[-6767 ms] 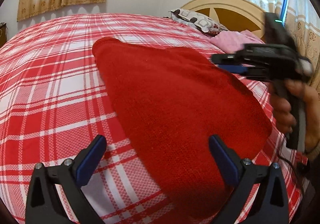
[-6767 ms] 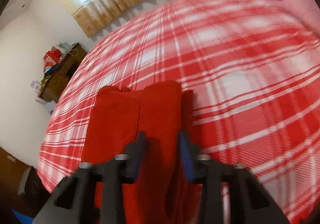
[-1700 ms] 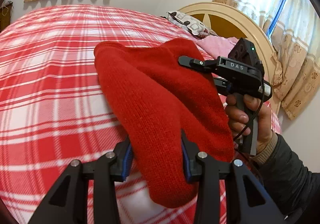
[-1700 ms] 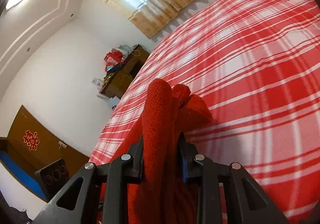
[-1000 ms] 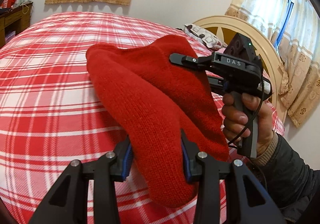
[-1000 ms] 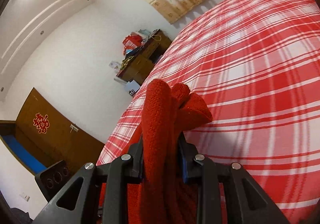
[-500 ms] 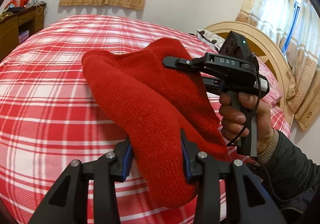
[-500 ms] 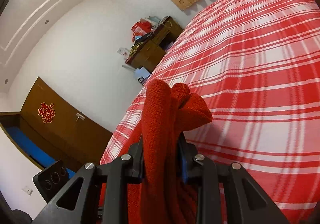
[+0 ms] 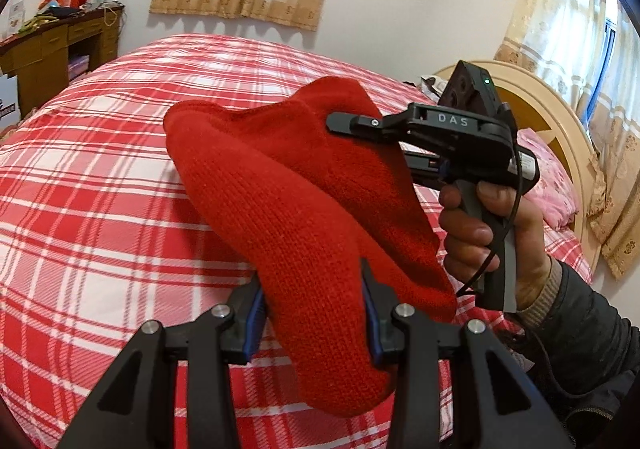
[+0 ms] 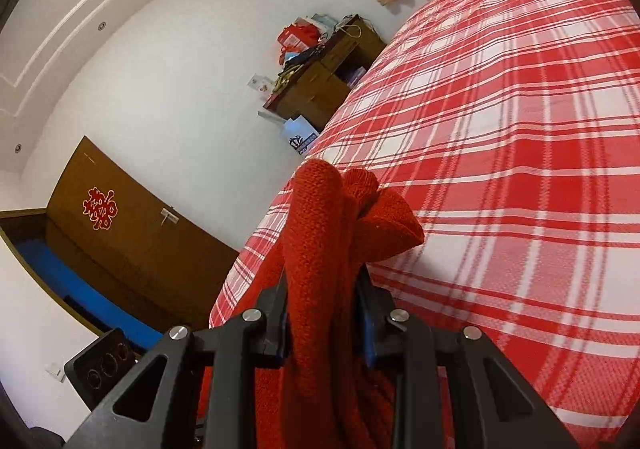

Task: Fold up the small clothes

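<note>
A folded red knit garment hangs in the air above the bed, held by both grippers. My left gripper is shut on its near end. My right gripper comes in from the right and is shut on the far upper corner. In the right wrist view the garment bunches up between the shut fingers of the right gripper. The left gripper's body shows at the lower left there.
The bed with a red and white plaid cover lies below. A cream headboard and pink bedding are at the right. A wooden desk with clutter stands far left. A brown door is behind.
Both grippers closed on the garment and lifted it off the bed. In the last second they have swung it left, bringing the desk and door into view.
</note>
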